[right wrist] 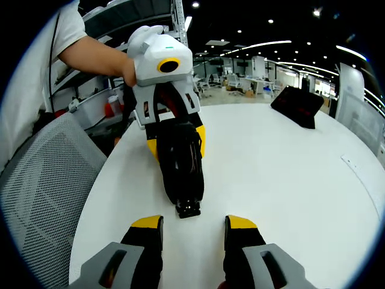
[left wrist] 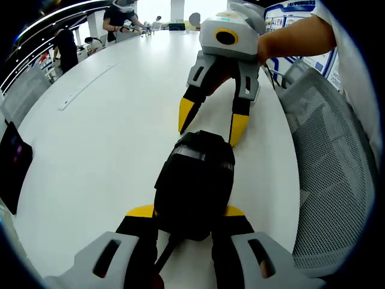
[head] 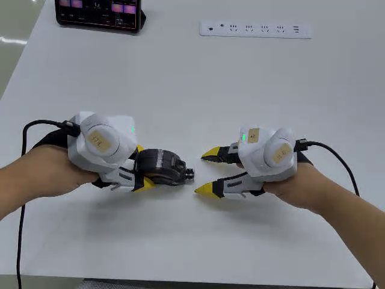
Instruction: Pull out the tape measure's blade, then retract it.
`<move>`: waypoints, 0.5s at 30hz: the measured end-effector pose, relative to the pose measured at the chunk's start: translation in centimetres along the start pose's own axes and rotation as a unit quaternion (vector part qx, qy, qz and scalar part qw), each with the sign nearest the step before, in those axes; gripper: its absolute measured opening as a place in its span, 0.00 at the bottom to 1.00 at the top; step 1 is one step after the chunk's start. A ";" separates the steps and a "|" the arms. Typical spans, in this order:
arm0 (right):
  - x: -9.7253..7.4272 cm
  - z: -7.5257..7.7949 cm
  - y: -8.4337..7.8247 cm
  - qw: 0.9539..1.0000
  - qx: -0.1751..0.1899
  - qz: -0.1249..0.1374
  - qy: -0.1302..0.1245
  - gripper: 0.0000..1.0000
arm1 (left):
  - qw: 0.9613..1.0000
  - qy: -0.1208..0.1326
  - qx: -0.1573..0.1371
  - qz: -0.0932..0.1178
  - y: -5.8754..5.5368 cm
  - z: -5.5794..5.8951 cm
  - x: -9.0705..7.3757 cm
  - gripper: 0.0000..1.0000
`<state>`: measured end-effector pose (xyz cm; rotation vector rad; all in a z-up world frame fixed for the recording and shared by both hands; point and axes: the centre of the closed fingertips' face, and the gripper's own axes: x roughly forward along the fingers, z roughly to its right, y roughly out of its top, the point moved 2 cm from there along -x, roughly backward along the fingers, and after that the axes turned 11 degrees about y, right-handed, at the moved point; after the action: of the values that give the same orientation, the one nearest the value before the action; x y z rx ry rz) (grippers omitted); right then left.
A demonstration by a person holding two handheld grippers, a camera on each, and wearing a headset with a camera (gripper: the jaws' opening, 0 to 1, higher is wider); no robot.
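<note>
**Student:** What does the left side of the head view label?

**Tutor:** The left gripper (head: 143,167). Its jaws are closed against the two sides of the black tape measure (head: 161,167), gripping the case. In the left gripper view, a yellow tip shows on either side of the case.

**Student:** Where does the tape measure lie?

**Tutor:** Low at the near middle of the white table (head: 180,90), between the two grippers. I cannot tell whether the case rests on the surface or hangs just above it.

**Student:** And the blade?

**Tutor:** Its end hook (right wrist: 188,208) sits close against the mouth of the case and points toward the right gripper (head: 207,172).

**Student:** What is the state of that gripper?

**Tutor:** Its jaws are parted wide and hold nothing. The yellow tips are aimed at the hook, near it but apart.

**Student:** What is in the background?

**Tutor:** A white power strip (head: 255,28) and a dark tablet (head: 99,13) lie at the far side of the table, well apart from the grippers.
</note>
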<state>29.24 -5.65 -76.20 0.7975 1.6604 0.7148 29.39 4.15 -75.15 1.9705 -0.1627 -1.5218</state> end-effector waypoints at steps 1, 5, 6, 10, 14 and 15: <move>0.1 0.0 0.1 1.000 -0.002 0.002 0.002 0.35 | 1.000 0.000 0.000 0.000 0.0 0.0 0.0 0.29; 0.5 0.1 0.3 1.000 -0.008 0.002 0.006 0.31 | 1.000 -0.002 0.000 0.000 0.0 0.0 0.0 0.29; 0.6 0.2 0.4 1.000 -0.012 0.003 0.006 0.30 | 1.000 -0.001 0.000 -0.001 0.0 0.0 0.0 0.29; 0.8 0.2 0.5 1.000 -0.016 0.006 0.008 0.25 | 1.000 -0.001 -0.001 -0.001 0.0 0.0 0.0 0.29; 1.1 0.1 0.7 1.000 -0.022 0.008 0.011 0.20 | 1.000 -0.002 -0.001 -0.001 0.0 0.0 0.0 0.30; 1.2 0.1 0.7 1.000 -0.023 0.009 0.012 0.19 | 1.000 -0.002 -0.001 -0.001 0.0 0.0 0.0 0.30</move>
<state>29.21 -4.27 -76.33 0.7755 1.6552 0.7752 29.41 4.13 -75.19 1.9665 -0.1608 -1.5266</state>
